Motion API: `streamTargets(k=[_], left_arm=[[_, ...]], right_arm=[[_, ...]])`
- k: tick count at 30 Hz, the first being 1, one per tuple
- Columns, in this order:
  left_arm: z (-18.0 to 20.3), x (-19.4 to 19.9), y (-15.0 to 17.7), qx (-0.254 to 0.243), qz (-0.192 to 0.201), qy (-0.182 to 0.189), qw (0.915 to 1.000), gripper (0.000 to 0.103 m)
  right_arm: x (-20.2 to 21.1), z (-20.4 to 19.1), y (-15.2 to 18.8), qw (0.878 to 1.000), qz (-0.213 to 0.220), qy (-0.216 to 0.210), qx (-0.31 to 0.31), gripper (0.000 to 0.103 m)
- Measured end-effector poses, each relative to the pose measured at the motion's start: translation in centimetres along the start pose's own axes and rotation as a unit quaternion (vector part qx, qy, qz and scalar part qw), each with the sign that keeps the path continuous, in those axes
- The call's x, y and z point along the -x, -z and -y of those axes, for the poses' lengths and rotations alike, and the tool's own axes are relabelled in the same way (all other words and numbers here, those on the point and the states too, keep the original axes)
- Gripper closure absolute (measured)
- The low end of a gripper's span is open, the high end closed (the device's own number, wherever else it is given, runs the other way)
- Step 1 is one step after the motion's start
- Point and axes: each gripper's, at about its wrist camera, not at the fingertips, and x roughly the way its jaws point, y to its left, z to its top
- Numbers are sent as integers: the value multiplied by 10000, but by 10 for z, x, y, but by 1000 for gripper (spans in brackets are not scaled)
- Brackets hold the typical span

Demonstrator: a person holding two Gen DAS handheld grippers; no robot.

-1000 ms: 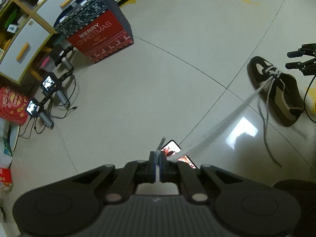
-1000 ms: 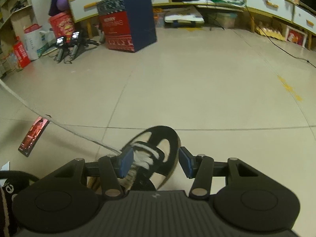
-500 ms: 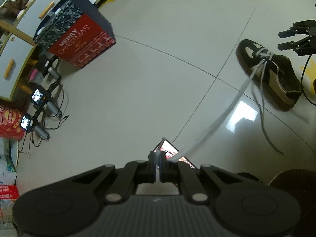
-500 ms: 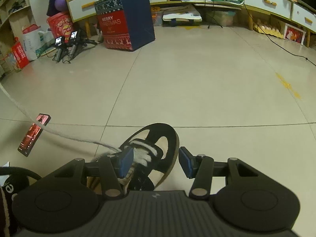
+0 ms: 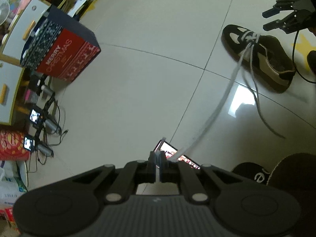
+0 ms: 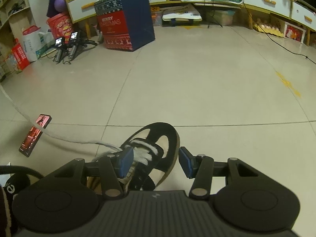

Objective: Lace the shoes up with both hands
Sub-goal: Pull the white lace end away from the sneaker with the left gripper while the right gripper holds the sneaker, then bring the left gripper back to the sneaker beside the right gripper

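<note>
On the pale tiled floor (image 6: pixel 177 79) lies the black-and-cream sneaker (image 5: pixel 262 55). The left tongs (image 5: pixel 158 159) clench its white lace (image 5: pixel 223 102) (drawn out sideways); the right tongs (image 6: pixel 156 162) hang released over the toe. Keep tension even, pulling along the eyelets.

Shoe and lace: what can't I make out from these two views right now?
- Shoe heel, right wrist view: hidden behind the right gripper body.
- Which eyelets the lace runs through, left wrist view: too small.
- Lace tip: pinched inside the left gripper.
</note>
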Motion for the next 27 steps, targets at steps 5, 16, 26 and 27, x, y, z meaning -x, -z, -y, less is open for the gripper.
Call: streamTargets(k=[5, 16, 26, 27], left_arm=[[6, -5, -5, -83, 51, 27, 9999, 100], [39, -36, -35, -110, 499, 497, 9975, 100], [92, -70, -71, 127, 1131, 1123, 9871, 100], [95, -73, -76, 254, 1228, 1203, 9848, 100]], right_arm=[[-2, -3, -1, 10000, -1, -56, 57, 50], [0, 0, 5, 10000, -67, 4, 24, 50], [-3, -4, 10, 9995, -245, -30, 197, 50], [-2, -3, 11, 9995, -252, -10, 209, 50]])
